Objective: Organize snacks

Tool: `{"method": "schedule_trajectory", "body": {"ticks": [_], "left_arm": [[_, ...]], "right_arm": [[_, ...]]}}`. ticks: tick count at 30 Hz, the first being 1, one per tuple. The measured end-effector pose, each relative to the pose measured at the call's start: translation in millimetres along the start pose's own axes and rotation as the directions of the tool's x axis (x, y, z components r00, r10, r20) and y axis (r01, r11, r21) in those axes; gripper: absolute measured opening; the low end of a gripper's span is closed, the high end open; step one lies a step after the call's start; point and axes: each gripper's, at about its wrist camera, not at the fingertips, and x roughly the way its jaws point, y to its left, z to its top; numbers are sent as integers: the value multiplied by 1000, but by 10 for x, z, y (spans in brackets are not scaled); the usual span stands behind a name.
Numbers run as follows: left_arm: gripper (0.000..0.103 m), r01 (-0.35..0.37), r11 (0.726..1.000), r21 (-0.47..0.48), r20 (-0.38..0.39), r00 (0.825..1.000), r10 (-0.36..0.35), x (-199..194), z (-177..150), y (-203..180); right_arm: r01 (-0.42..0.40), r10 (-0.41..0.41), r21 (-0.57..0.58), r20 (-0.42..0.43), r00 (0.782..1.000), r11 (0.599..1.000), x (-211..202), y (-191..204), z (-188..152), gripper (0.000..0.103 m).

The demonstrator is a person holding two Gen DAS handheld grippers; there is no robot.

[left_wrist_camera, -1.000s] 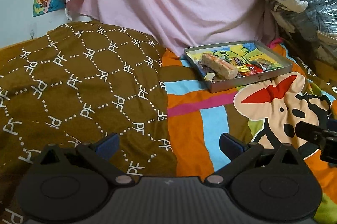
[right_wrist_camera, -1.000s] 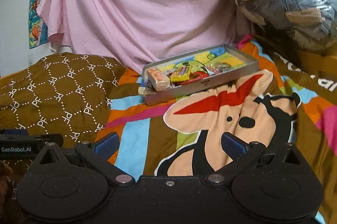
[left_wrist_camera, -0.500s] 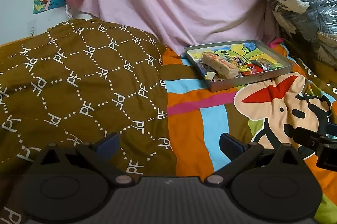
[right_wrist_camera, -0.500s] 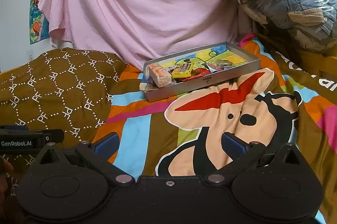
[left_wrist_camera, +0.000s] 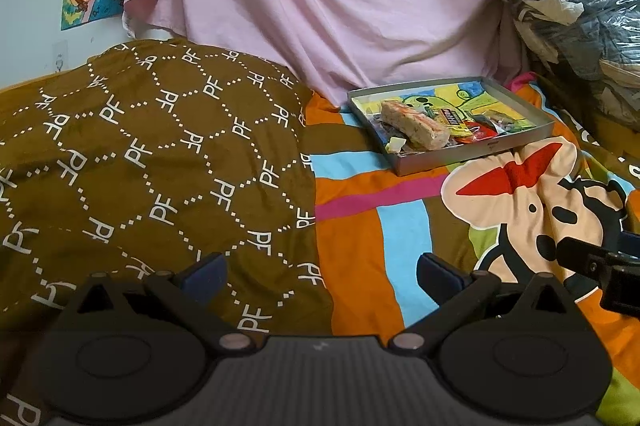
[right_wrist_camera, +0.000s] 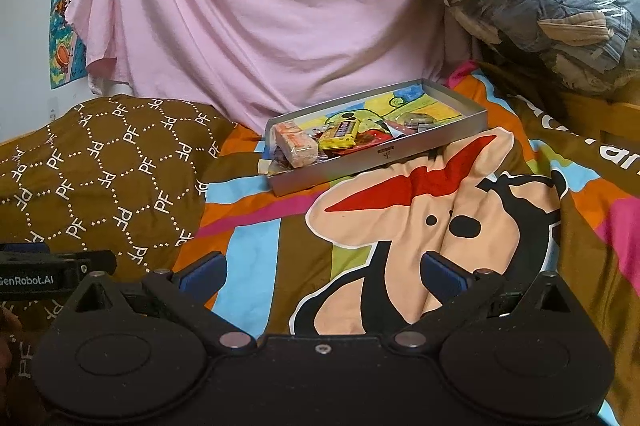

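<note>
on bedspread (right_wrist_camera: 256, 234), snack-filled tray (right_wrist_camera: 404, 149)

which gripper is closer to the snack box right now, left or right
Right, though only slightly. The right gripper hangs open over the cartoon blanket, facing the snack box. The left gripper hangs open farther left, at the brown pillow's edge.

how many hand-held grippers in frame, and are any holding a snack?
2. The left hand-held gripper is open over the brown blanket's edge; the right hand-held gripper is open over the cartoon blanket. Neither holds anything.
</note>
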Motion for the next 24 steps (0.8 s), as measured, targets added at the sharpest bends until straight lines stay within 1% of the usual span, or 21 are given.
{"method": "schedule_trajectory", "body": {"ticks": [24], "left_arm": [[103, 3, 1000, 2, -9, 1000, -3, 8, -13, -18]], "right_arm": [[11, -11, 13, 2, 1000, 1000, -1, -22, -11, 102]]}}
